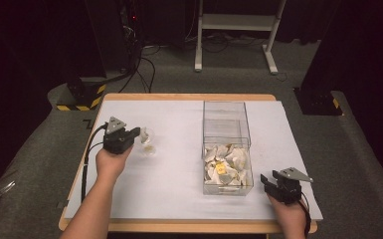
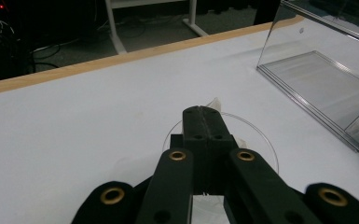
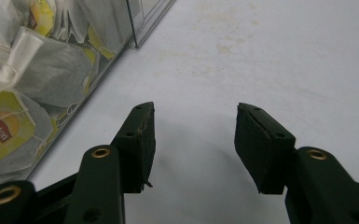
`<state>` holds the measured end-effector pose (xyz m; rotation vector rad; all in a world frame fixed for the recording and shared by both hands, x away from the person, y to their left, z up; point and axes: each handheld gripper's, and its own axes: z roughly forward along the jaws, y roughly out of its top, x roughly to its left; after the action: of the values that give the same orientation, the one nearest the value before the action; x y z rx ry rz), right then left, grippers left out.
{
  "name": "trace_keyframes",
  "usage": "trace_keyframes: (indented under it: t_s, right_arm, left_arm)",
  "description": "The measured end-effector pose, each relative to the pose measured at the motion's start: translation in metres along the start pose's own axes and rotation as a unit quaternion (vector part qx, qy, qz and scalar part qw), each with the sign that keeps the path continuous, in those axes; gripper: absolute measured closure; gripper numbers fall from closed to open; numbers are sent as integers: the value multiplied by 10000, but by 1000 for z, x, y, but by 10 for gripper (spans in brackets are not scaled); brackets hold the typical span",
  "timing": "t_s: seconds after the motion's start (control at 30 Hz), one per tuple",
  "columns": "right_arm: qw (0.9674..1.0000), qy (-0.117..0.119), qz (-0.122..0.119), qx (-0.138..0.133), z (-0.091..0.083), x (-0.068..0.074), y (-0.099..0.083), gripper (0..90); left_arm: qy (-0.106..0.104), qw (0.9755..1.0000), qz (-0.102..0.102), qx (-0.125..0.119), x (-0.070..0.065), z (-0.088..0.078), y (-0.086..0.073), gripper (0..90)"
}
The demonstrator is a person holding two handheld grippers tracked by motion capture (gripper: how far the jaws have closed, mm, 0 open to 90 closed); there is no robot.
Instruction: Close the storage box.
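Over the glass cup (image 1: 147, 142), the left gripper (image 1: 135, 133) has its jaws pressed together, seemingly pinching a tea bag (image 2: 214, 103) at the cup's mouth. Beside the clear box (image 1: 226, 149), the right gripper (image 3: 193, 140) gapes, holding nothing. Next, I'd guess, comes letting the bag drop in.

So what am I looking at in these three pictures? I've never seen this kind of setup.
A person holds two hand-held black grippers at a white-topped table. One picture looks down from above; the other two come from cameras riding on each gripper. The left gripper has its jaws closed, over a small clear glass dish, apparently pinching a white tea bag. The right gripper rests open beside a clear plastic box of white tea bags with yellow tags.
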<state>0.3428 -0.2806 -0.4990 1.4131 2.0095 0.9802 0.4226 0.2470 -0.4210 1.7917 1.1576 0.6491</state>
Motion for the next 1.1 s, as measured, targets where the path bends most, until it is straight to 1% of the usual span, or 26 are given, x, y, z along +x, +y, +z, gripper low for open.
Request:
trace_keyframes:
  t_s: [0.03, 0.07, 0.1, 0.13, 0.17, 0.2, 0.23, 0.3, 0.33, 0.4, 0.47, 0.5, 0.53, 0.57, 0.6, 0.63, 0.67, 0.7, 0.73, 0.8, 0.9, 1.0, 1.03, 1.1]
  right_arm:
    - [10000, -1, 2, 0, 0, 0, 0, 483]
    - [10000, -1, 2, 0, 0, 0, 0, 483]
    - [10000, 6, -14, 5, 0, 0, 0, 483]
    - [10000, 5, -12, 4, 0, 0, 0, 483]
    - [10000, 5, -12, 4, 0, 0, 0, 483]
    - [10000, 8, -8, 5, 0, 0, 0, 483]
    - [10000, 8, -11, 5, 0, 0, 0, 482]
    - [10000, 6, -14, 6, 0, 0, 0, 482]
    - [10000, 6, -14, 6, 0, 0, 0, 482]
    - [10000, 4, 3, 10, 0, 0, 0, 483]
    - [10000, 2, -9, -2, 0, 0, 0, 482]
    - [10000, 2, -6, -4, 0, 0, 0, 482]
    - [10000, 2, -6, -4, 0, 0, 0, 482]
    - [10000, 2, -5, -1, 0, 0, 0, 482]
    - [10000, 9, -13, 8, 0, 0, 0, 482]
    - [10000, 9, -13, 8, 0, 0, 0, 482]
    - [10000, 4, -16, 4, 0, 0, 0, 482]
    - [10000, 9, -14, 8, 0, 0, 0, 482]
    - [10000, 9, -14, 8, 0, 0, 0, 482]
    - [10000, 4, -16, 0, 0, 0, 0, 482]
    - [10000, 5, -21, 11, 0, 0, 0, 482]
    - [10000, 2, -13, 5, 0, 0, 0, 482]
    - [10000, 2, -11, 4, 0, 0, 0, 482]
    - [10000, 3, -16, 6, 0, 0, 0, 482]
  left_arm:
    - [1, 10000, -9, 9, 0, 0, 0, 896]
    - [-4, 10000, -23, 6, -1, 0, 1, 855]
    - [16, 10000, 44, -5, -2, 0, 1, 801]
    - [16, 10000, 44, -5, -2, 0, 1, 784]
    - [27, 9999, 111, -11, -2, -1, 1, 784]
    - [22, 9999, 102, -11, -3, -1, 1, 737]
    - [19, 10000, 78, -5, -4, -1, 1, 716]
    - [13, 9999, 104, 17, -5, -1, 1, 686]
    - [12, 9999, 105, 14, -5, -2, 1, 686]
    - [25, 9999, 104, 13, -7, -3, 1, 635]
    - [28, 9999, 109, 29, -8, -4, 1, 621]
    - [41, 9999, 90, 33, -9, -5, 1, 586]
    - [63, 9999, 116, 42, -9, -6, 1, 586]
    - [82, 9999, 103, 61, -10, -6, 1, 563]
    - [104, 9999, 102, 74, -11, -8, 0, 511]
    - [104, 9999, 102, 74, -11, -8, 0, 485]
    - [113, 9999, 66, 71, -11, -9, 0, 485]
    - [110, 9999, 61, 65, -11, -10, -1, 442]
    - [108, 9999, 49, 57, -11, -11, -2, 442]
    - [110, 9999, 29, 57, -11, -13, -3, 391]
    - [184, 9998, 27, 95, -13, -16, -6, 329]
    - [162, 9998, 21, 127, -13, -18, -8, 279]
    - [178, 9997, 37, 139, -12, -20, -9, 279]
    - [230, 9996, 2, 131, -13, -22, -11, 257]
